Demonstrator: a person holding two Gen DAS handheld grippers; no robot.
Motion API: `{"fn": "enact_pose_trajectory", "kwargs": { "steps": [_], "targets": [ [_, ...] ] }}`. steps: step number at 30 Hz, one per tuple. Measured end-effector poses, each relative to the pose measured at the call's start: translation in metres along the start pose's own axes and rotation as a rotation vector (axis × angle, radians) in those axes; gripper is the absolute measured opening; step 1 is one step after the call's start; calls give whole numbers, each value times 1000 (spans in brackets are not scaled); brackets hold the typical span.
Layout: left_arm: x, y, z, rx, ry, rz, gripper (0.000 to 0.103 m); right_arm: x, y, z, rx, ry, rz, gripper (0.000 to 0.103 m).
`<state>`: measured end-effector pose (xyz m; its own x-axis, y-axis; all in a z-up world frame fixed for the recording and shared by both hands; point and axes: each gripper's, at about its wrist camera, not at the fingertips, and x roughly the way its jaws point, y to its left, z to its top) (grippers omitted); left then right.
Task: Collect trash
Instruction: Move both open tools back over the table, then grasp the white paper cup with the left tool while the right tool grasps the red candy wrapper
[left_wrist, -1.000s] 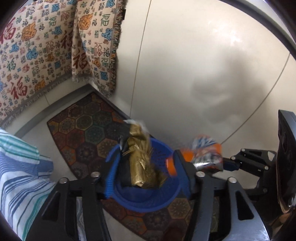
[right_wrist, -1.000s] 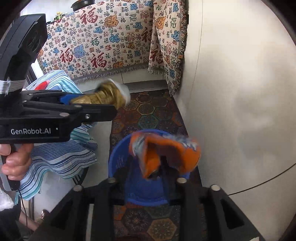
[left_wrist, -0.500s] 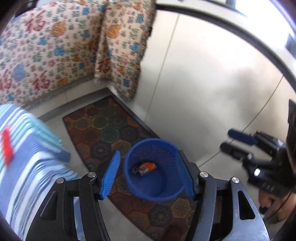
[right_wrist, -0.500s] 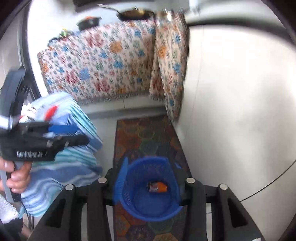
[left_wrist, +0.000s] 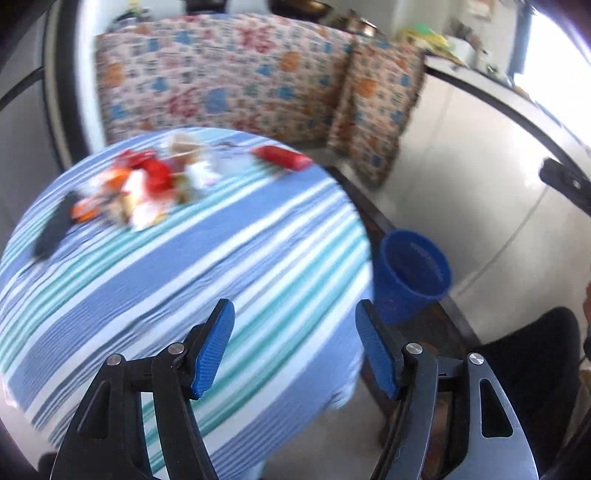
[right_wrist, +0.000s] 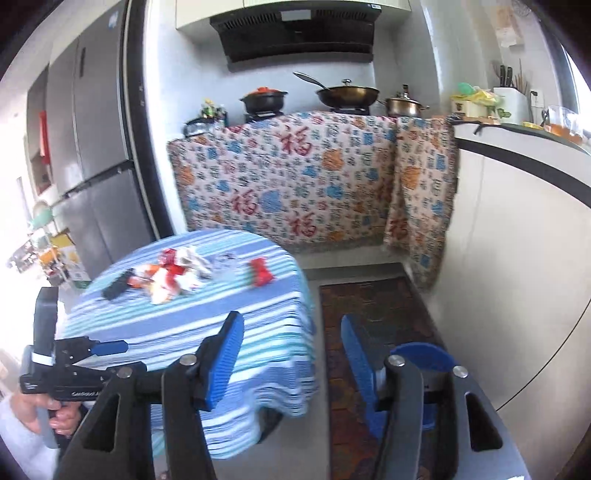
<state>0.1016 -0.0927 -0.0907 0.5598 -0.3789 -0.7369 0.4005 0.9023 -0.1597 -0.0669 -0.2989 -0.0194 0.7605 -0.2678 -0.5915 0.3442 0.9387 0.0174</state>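
From the left wrist we look steeply down over our own blue-padded fingers (left_wrist: 212, 349) onto the round table under its blue-and-white striped cloth (left_wrist: 207, 266), close enough that it fills most of the blurred view. From the right wrist we sit farther back and tilt less, facing across the kitchen to the patterned cloth draped over the counter (right_wrist: 295, 177). Both views share that table, the drape and the blue plastic mesh bin (left_wrist: 413, 273) on the floor.
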Motion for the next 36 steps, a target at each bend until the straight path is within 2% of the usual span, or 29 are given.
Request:
{"fn": "enact_pose_trajectory", "kwargs": {
  "steps": [3, 6, 12, 16, 20, 22, 28, 31, 36],
  "targets": [
    [-21, 34, -13, -70, -46, 20, 73, -8, 28, 0, -60, -12, -27, 60],
    [-25, 54, -18, -117, -63, 49, 73, -5, 45, -1, -94, -8, -34, 60],
    [-33, 84, -13, -178, -50, 100, 73, 12, 61, -7, -112, -4, 18, 60],
    [-39, 103, 6, -182, -21, 129, 73, 30, 68, -6, -119, 0, 44, 60],
    [-23, 125, 23, -193, -9, 179, 73, 61, 74, -5, -137, 10, 48, 60],
    [-9, 134, 26, -193, -9, 174, 73, 84, 76, -5, -171, 20, 30, 60],
    [48, 162, 34, -161, -25, 173, 73, 157, 55, -22, -126, 97, 28, 60],
    [69, 179, 32, -148, -9, 218, 73, 188, 50, -35, -109, 164, 42, 60],
    [64, 211, 38, -245, -20, 192, 73, 218, 50, -33, -106, 187, 56, 60]
  ]
}}
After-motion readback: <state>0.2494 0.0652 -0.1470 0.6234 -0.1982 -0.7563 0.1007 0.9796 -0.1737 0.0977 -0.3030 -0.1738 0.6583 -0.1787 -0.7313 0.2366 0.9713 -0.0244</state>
